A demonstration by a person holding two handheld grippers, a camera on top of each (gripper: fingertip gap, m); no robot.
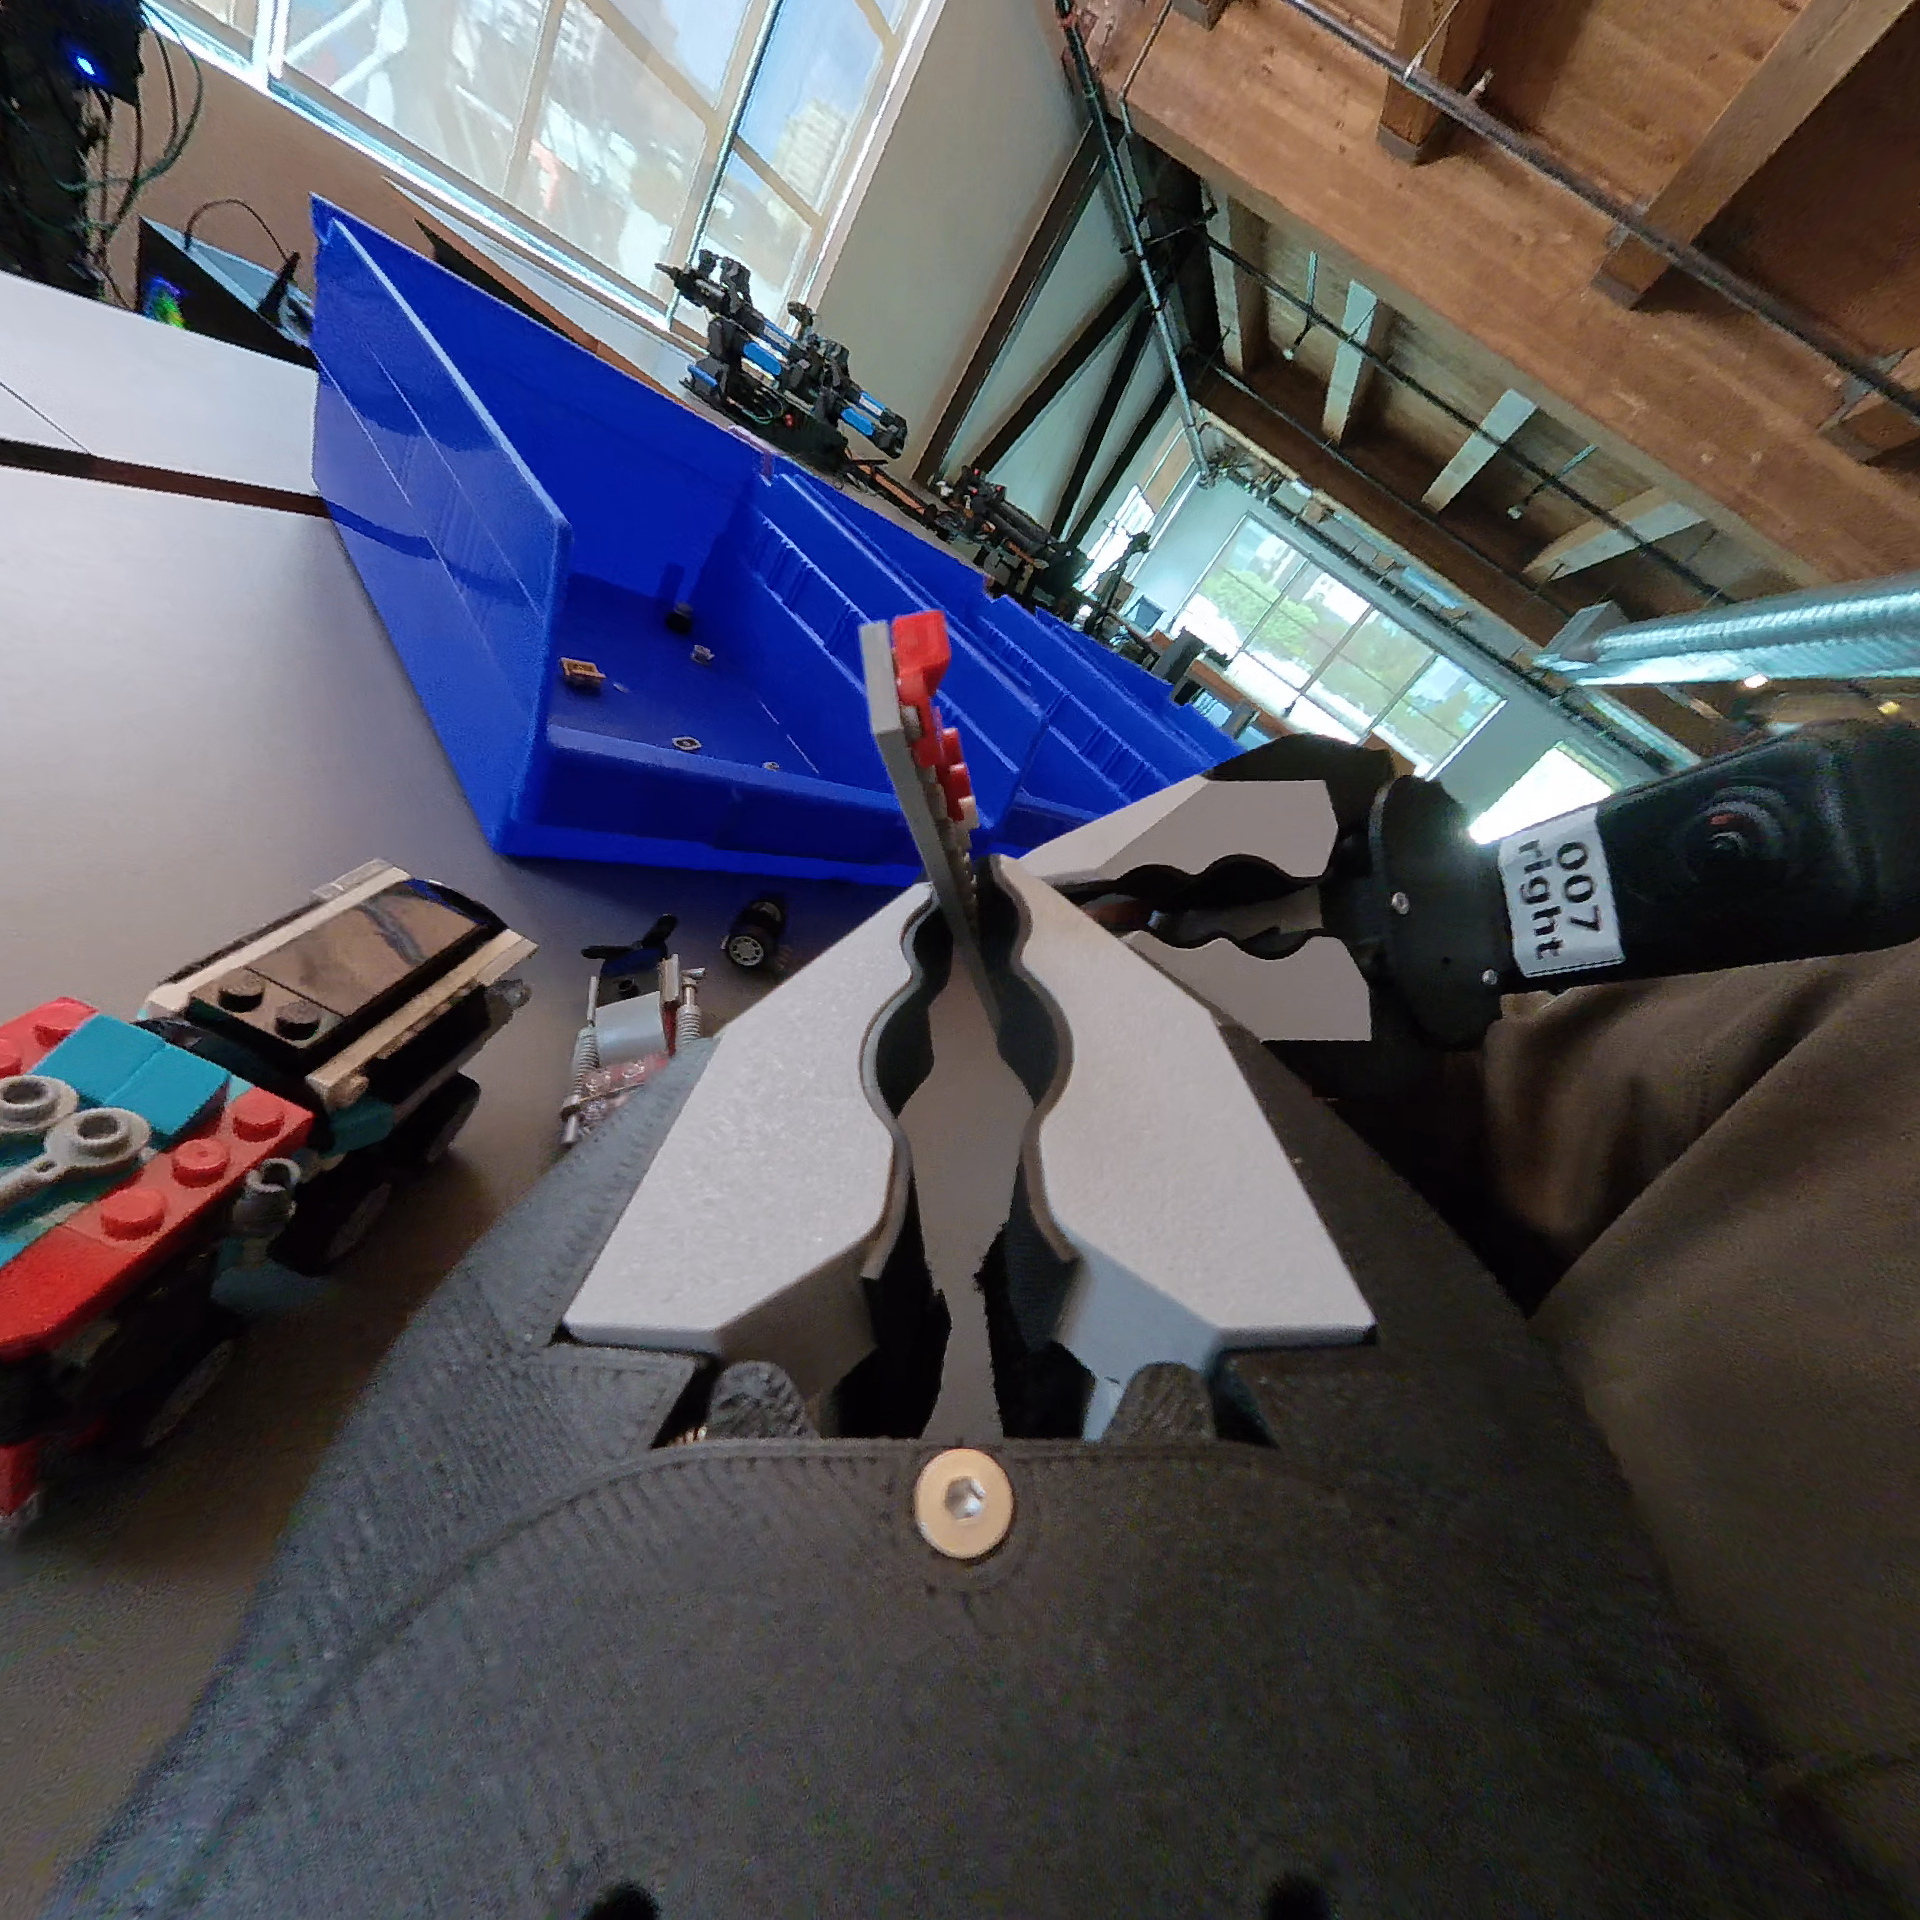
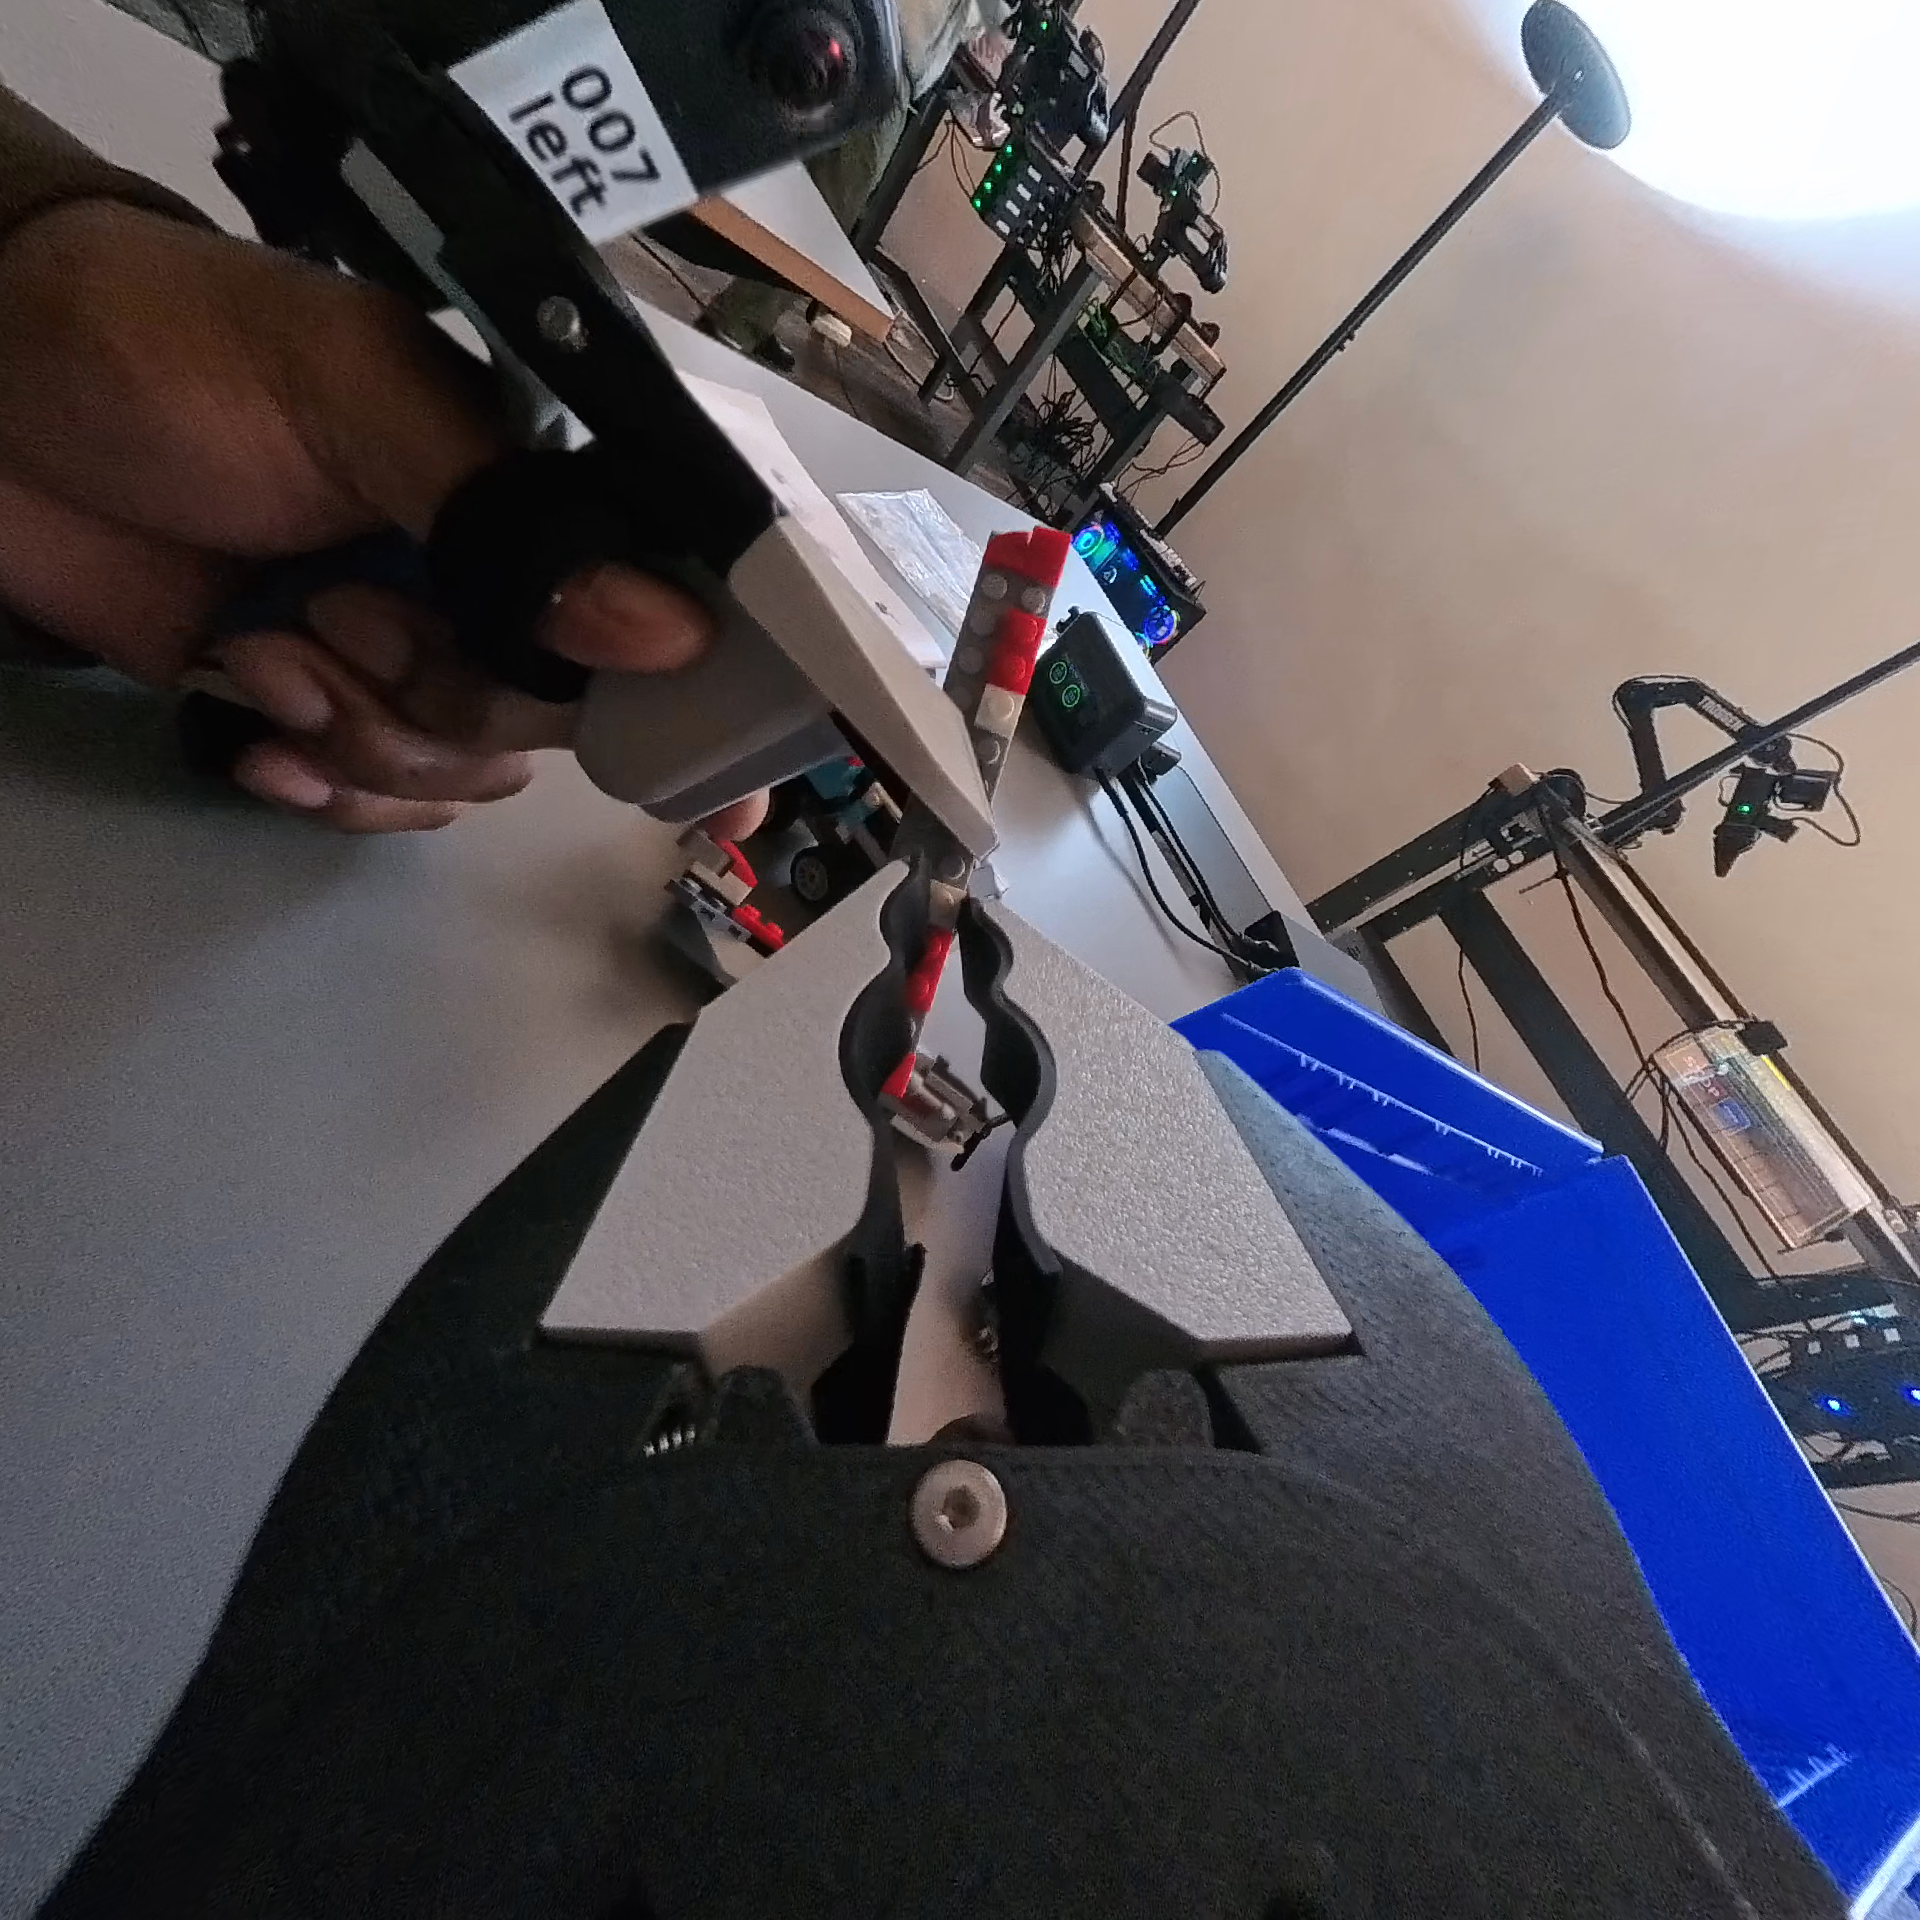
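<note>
Jaws of both the left gripper [image 1: 961, 894] and right gripper [image 2: 935, 904] are pinching one grey brick plate [image 1: 896, 727] (red-studded) above the tabletop [image 1: 156, 644].

**Workshop room, daylight from big windows**

You're at a grey counter [image 1: 156, 644] in an open workshop. Large gridded windows [image 1: 582, 135] run along a pale wall, bright daylight coming in. Overhead you've got a timber-beam ceiling [image 1: 1558, 208] with pipes. On your other side is a plain beige wall [image 2: 1558, 582], with black metal racks [image 2: 1049, 312] full of cabled electronics and a dark stand pole [image 2: 1382, 301].
</note>
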